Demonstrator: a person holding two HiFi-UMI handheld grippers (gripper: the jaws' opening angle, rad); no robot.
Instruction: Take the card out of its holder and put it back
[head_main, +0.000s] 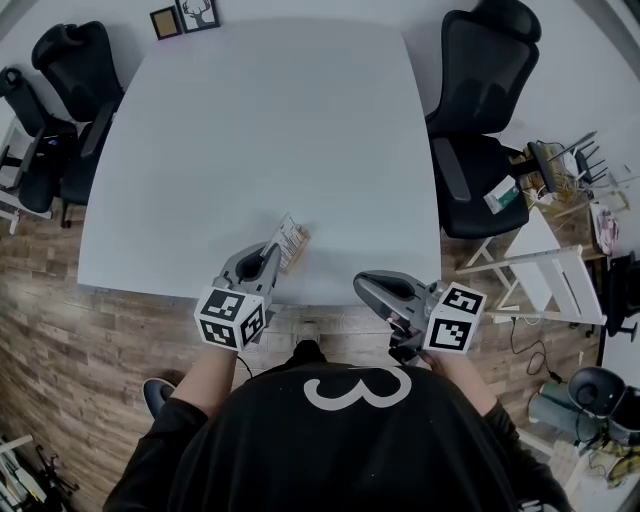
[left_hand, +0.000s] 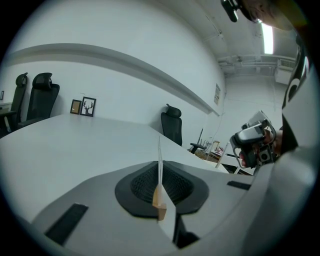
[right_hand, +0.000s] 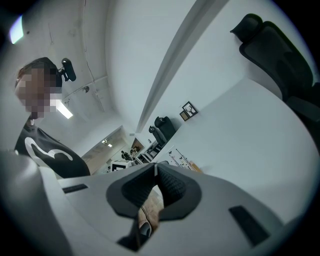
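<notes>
With the left gripper (head_main: 272, 252) clamped on the thin card (head_main: 292, 240) at the table's (head_main: 270, 130) 6 o'clock edge and the right gripper (head_main: 368, 285) closed empty at 5 o'clock, the unbraced wooden holder (left_hand: 160, 204) may lift along, or the card slip

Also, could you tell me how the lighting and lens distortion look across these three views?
Head view: soft, even light, barely any shadow on the white table, its edges bowed outward. Left gripper view: strong fisheye with black corners, a ceiling light glaring at top right, the card edge-on and sharp in the left claw. Right gripper view: same black rim, scene tilted, straight lines curved.
</notes>
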